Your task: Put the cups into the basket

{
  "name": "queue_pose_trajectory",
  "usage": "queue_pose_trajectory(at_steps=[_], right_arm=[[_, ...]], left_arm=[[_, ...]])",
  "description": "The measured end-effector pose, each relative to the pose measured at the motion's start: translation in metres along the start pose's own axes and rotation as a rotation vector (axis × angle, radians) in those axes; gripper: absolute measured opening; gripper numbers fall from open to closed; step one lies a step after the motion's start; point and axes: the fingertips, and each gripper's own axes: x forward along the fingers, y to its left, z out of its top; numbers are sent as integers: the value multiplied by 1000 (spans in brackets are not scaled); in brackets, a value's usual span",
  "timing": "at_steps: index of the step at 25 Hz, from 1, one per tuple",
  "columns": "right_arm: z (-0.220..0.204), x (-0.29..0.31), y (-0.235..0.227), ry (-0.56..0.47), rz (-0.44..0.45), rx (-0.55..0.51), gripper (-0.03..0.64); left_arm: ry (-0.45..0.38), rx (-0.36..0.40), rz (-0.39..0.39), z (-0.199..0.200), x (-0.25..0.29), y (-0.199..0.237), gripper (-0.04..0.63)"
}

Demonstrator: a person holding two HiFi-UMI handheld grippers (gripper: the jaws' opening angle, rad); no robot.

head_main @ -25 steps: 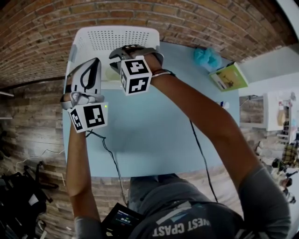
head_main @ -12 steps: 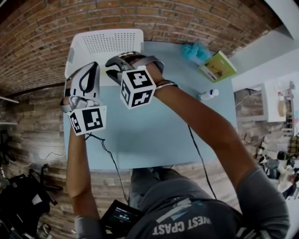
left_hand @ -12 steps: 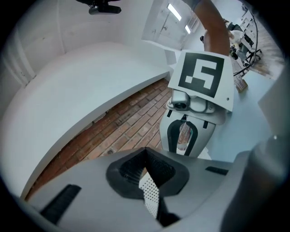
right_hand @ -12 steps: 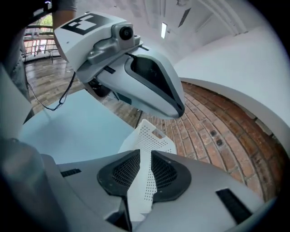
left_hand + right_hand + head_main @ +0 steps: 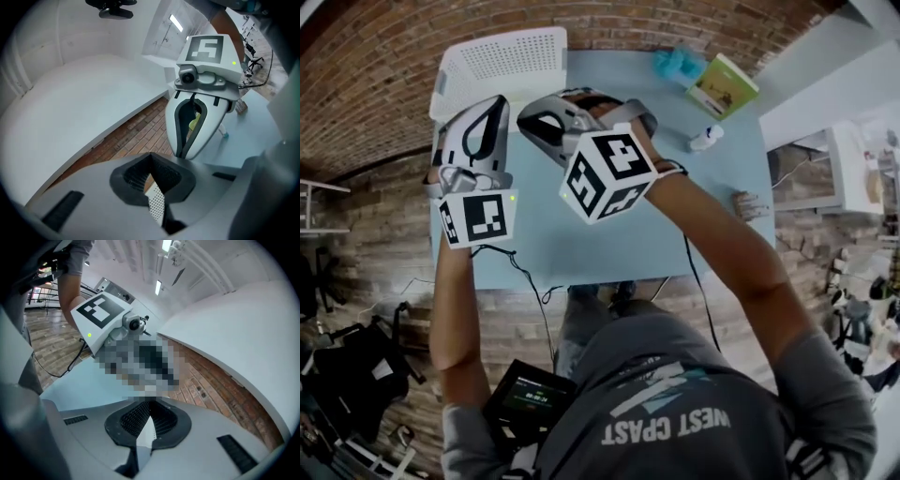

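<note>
Clearly both grippers were raised above the light blue desk [image 5: 562, 248], side by side in the left half of the head view. The left gripper [image 5: 151, 159] had its fingers [image 5: 133, 177] clenched together. The dark pads met with nothing caught between them, and only a sliver of perforated white showed through the slit beneath. The right gripper [image 5: 149, 409] had just been closing, and its fingers [image 5: 165, 422] were likewise pressed pad to pad, grasping nothing. Its marker cube [image 5: 205, 48] stood at the upper right of the left gripper view. The white basket [image 5: 502, 61] sat at the upper left of the head view, on the far corner of the desk, just beyond the tips of both grippers. No view showed whether cups lay inside it. A green book [image 5: 722, 86] and a teal bundle [image 5: 675, 64] lay at the upper right, well apart from the basket.
</note>
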Motion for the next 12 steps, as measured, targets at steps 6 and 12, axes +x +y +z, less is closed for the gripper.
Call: queue_pose_trajectory(at_steps=[6, 12], right_arm=[[34, -73, 16, -67, -68, 16, 12], [59, -120, 52, -96, -94, 68, 12]], left_arm=[[-17, 17, -36, 52, -29, -20, 2], [-6, 32, -56, 69, -65, -40, 1]])
